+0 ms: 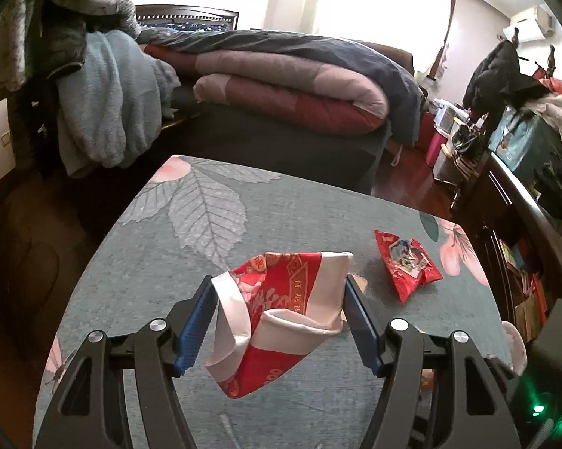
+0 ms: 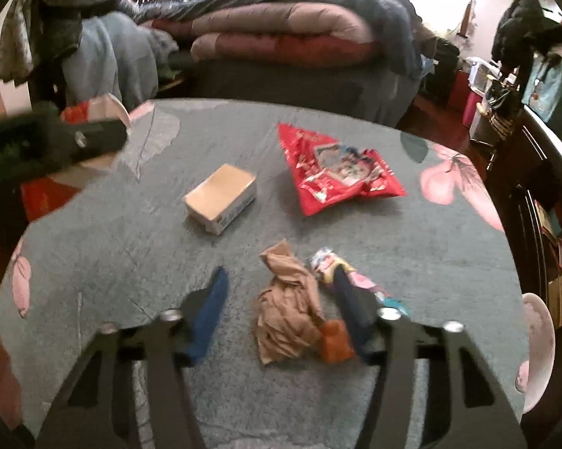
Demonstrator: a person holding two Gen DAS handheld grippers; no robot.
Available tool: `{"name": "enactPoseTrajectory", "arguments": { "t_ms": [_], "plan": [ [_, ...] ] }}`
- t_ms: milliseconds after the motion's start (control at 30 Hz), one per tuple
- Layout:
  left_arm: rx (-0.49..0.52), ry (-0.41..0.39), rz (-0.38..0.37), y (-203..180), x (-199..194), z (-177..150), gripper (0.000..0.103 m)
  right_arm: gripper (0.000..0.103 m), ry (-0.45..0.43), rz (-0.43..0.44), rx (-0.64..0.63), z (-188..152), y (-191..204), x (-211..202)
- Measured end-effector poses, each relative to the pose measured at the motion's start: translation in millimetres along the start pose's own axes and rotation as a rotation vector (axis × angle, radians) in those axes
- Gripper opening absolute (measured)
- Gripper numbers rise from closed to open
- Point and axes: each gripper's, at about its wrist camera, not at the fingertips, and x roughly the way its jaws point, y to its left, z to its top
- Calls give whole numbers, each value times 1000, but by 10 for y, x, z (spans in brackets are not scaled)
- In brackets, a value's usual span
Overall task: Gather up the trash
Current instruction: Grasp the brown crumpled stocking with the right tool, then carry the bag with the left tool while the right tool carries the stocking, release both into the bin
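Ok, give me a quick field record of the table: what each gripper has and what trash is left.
left gripper: closed on red and white bag, lifted off the table
right gripper: open, low over crumpled brown paper
loose trash: red snack packet; small cardboard box; colourful wrapper beside the brown paper
surface: grey floral tablecloth

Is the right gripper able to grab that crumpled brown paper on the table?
Probably yes. The right gripper has its jaws open, and the crumpled brown paper lies between them on the table. A colourful wrapper and an orange scrap lie right beside the paper, so they may get pinched too.
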Motion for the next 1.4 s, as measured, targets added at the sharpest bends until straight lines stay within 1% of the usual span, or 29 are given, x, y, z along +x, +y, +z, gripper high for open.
{"name": "enactPoseTrajectory", "arguments": {
  "t_ms": [33, 167, 367, 700, 1000, 1400],
  "plan": [
    [-3, 2, 2, 23, 3, -3, 67, 21, 2, 10, 2, 2, 0, 11],
    [-13, 8, -10, 49, -6, -15, 67, 20, -56, 80, 58, 0, -134, -160],
    [17, -11, -37, -108, -139, -33, 67, 21, -113, 104, 138, -91, -457, -507],
    [86, -20, -89, -553, -335, -122, 67, 21, -140, 73, 256, -444, -986, -831],
    [180, -15, -167, -1164, -412, -277, 67, 21, -158, 28, 343, -750, -1418, -1046],
    [311, 13, -264, -2024, -380, -510, 67, 21, -174, -34, 466, -1159, -2054, -1210]
  ]
}}
